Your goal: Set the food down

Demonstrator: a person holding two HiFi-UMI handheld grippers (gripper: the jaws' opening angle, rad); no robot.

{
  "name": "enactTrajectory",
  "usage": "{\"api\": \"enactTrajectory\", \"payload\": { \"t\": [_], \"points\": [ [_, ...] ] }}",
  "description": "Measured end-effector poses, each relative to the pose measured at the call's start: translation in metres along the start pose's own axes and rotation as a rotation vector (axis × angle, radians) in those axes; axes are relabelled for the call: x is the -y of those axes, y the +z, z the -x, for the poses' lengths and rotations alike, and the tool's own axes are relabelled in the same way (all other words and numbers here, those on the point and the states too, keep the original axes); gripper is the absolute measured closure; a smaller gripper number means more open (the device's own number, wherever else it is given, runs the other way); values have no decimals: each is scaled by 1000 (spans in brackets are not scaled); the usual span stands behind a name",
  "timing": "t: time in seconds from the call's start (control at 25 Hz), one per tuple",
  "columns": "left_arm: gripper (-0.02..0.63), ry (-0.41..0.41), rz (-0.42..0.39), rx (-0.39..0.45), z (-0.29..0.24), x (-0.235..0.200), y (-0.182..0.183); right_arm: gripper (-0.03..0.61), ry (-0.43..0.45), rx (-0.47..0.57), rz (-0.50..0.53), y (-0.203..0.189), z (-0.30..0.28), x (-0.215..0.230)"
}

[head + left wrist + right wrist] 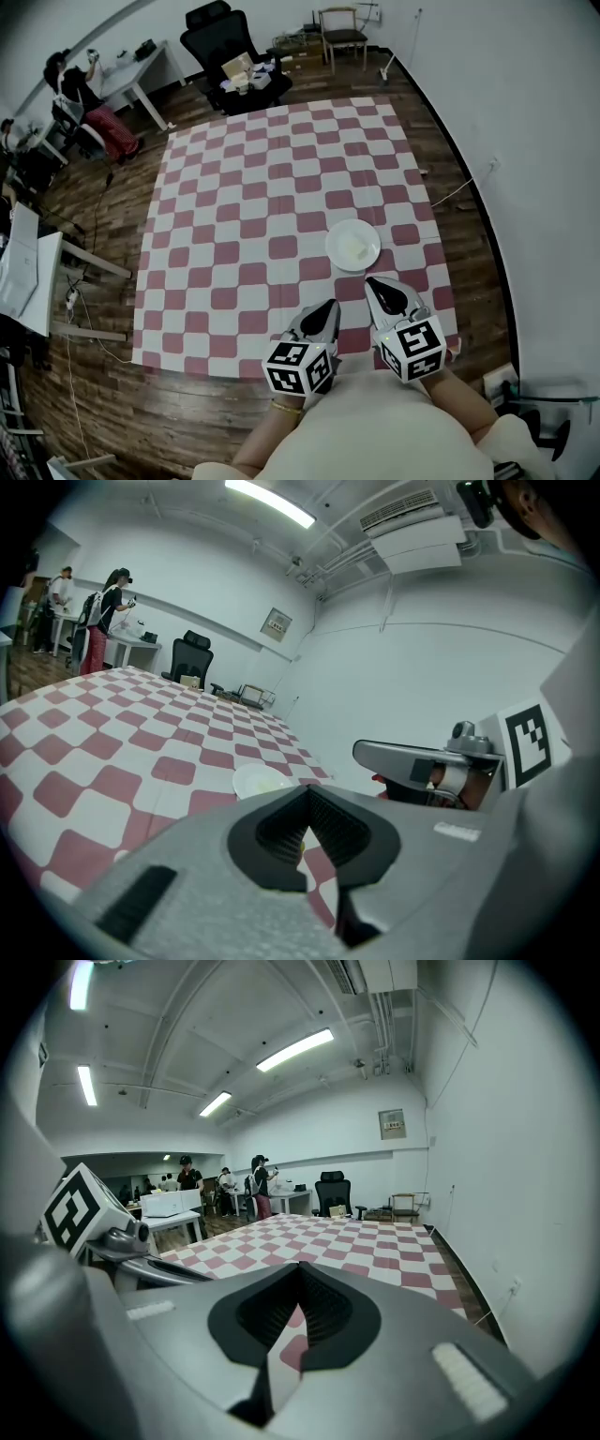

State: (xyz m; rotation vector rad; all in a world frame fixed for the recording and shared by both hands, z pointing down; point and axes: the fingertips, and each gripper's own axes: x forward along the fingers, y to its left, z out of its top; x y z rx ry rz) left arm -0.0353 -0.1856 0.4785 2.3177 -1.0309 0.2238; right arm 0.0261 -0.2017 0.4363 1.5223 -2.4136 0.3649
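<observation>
Item: pale yellowish food (353,249) is lying on a round white plate (332,242), right of centre on the red-and-white checked cloth (234,187). The left gripper (330,306) and right gripper (371,282) are hovering just nearer, their fingers pressing fully together and gripping nothing, and since the placement is looking complete, both are best keeping clear of the plate's rim.

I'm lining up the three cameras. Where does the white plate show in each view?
Head view: the white plate lies on the checkered cloth, right of centre, just ahead of the right gripper.
Left gripper view: white plate low centre, just above the jaws.
Right gripper view: not in it.
Shared landmark: the black office chair beyond the cloth's far end.
</observation>
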Motion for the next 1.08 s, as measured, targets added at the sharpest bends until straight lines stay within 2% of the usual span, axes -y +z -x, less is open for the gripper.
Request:
{"api": "enactTrajectory", "payload": {
  "t": [1.08],
  "points": [
    [612,-1,-16,-11,-3,6,-5,574,12,8,-22,-7,5,-2]
  ]
}}
